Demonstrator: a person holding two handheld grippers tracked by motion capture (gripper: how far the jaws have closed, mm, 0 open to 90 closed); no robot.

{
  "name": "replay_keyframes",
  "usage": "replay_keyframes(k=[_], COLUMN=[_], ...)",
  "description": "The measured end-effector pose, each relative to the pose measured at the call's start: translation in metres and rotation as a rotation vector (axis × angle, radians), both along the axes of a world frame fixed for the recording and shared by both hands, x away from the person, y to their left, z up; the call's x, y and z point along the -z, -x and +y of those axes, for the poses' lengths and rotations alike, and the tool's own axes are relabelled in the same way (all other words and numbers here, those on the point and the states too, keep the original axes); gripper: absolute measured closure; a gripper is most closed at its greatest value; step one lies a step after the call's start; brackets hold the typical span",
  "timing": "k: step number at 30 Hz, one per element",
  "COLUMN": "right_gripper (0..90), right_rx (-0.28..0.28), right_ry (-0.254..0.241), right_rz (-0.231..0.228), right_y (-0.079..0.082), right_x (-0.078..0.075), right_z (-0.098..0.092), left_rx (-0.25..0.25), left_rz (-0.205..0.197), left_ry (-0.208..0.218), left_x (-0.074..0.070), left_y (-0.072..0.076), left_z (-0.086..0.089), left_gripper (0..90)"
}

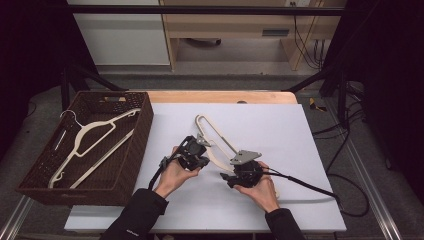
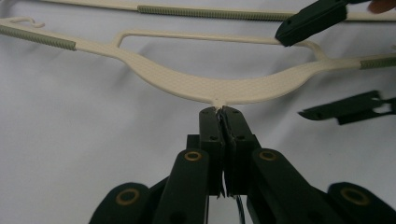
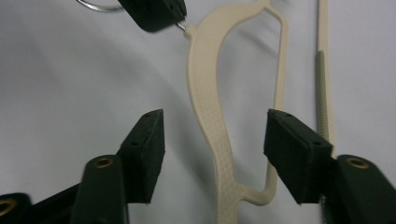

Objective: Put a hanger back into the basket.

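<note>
A cream plastic hanger [image 1: 218, 131] lies on the white table cover [image 1: 280, 125] between my two grippers. My left gripper [image 2: 219, 111] is shut on the short stem of the hanger's hook at the middle of its curved body [image 2: 210, 88]; in the high view this left gripper [image 1: 201, 149] sits at the hanger's left side. My right gripper [image 3: 217, 133] stands open astride one arm of the hanger [image 3: 210, 116], and its pads [image 3: 152, 135] are clear of the plastic. In the high view the right gripper [image 1: 228, 176] is at the hanger's lower part.
A dark wicker basket [image 1: 142, 125] stands at the table's left side with a second cream hanger [image 1: 95, 135] lying in it. Cables trail from both grippers, the right one running off toward the table's right edge [image 1: 310, 185].
</note>
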State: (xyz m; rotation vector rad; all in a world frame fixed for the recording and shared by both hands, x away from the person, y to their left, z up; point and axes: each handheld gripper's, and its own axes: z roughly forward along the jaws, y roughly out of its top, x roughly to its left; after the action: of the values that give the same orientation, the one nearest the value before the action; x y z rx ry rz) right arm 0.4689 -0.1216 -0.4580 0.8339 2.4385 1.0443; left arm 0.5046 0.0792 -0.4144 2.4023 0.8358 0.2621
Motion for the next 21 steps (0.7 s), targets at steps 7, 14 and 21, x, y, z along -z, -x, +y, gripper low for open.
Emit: replay_keyframes(k=[7,14,21], right_gripper=[65.2,77.5,79.0], right_rx=[-0.017,-0.051,-0.038], right_ry=[0.065,0.086,0.089], right_rz=[-0.039,-0.041,-0.064], right_y=[-0.002,0.000,0.002], right_x=[0.008,0.007,-0.001], right_z=[0.002,0.002,-0.002], left_rx=[0.001,0.013,0.026], left_rz=[0.019,0.021,-0.059], left_ry=[0.006,0.059,0.265], left_x=[0.002,-0.001,-0.025], left_y=[-0.001,-0.001,0.006], left_z=[0.001,0.005,0.019], left_gripper=[87.7,85.8,61.6])
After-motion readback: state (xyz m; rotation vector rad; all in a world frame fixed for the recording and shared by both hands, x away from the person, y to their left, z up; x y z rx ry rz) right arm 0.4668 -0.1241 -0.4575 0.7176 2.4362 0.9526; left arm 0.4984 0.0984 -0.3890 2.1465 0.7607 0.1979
